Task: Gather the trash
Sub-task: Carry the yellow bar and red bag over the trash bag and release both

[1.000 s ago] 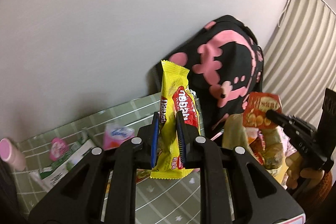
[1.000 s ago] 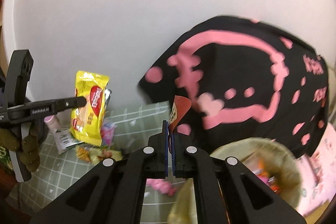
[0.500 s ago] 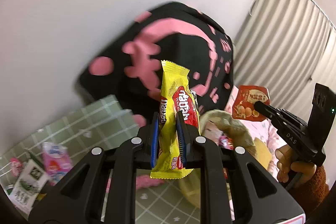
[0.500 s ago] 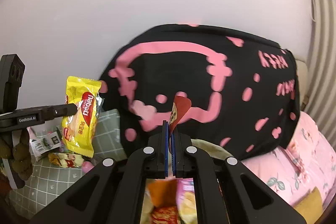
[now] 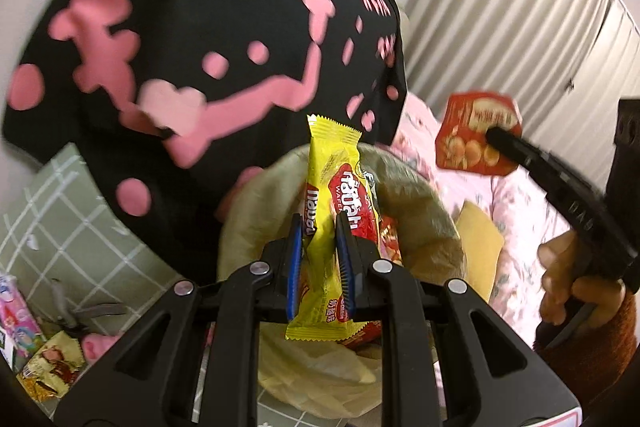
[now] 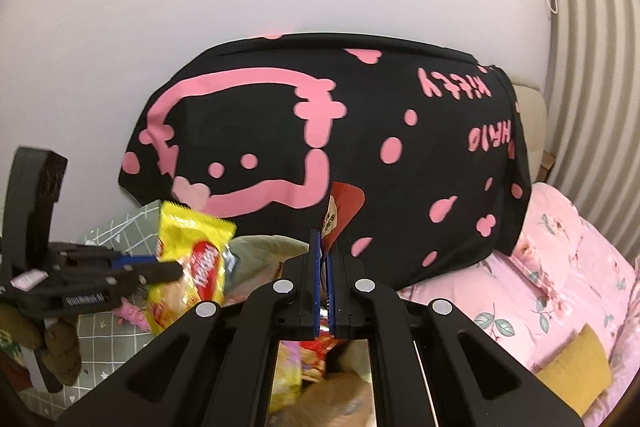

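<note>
My left gripper [image 5: 318, 227] is shut on a yellow wafer packet [image 5: 334, 183] with a red label, held upright over the mouth of a beige trash bag [image 5: 416, 223]. The same packet [image 6: 188, 267] and left gripper [image 6: 176, 270] show at the left of the right wrist view. My right gripper [image 6: 323, 247] is shut on a thin red snack wrapper [image 6: 344, 207], just above the bag's opening, where several wrappers [image 6: 308, 359] lie. From the left wrist view that red wrapper [image 5: 476, 135] hangs at the right, in the right gripper [image 5: 490, 135] held by a hand [image 5: 564, 283].
A large black cushion with pink print [image 5: 208, 39] leans on the white wall behind the bag. A green checked cloth [image 5: 68, 223] at the left carries more wrappers [image 5: 52, 367] and a pink carton [image 5: 16, 311]. Pink floral bedding [image 6: 560, 267] and a striped curtain [image 5: 520, 7] lie to the right.
Both grippers have swung right, away from the green cloth, and now hold their wrappers over the trash bag. The black cushion fills much more of each view.
</note>
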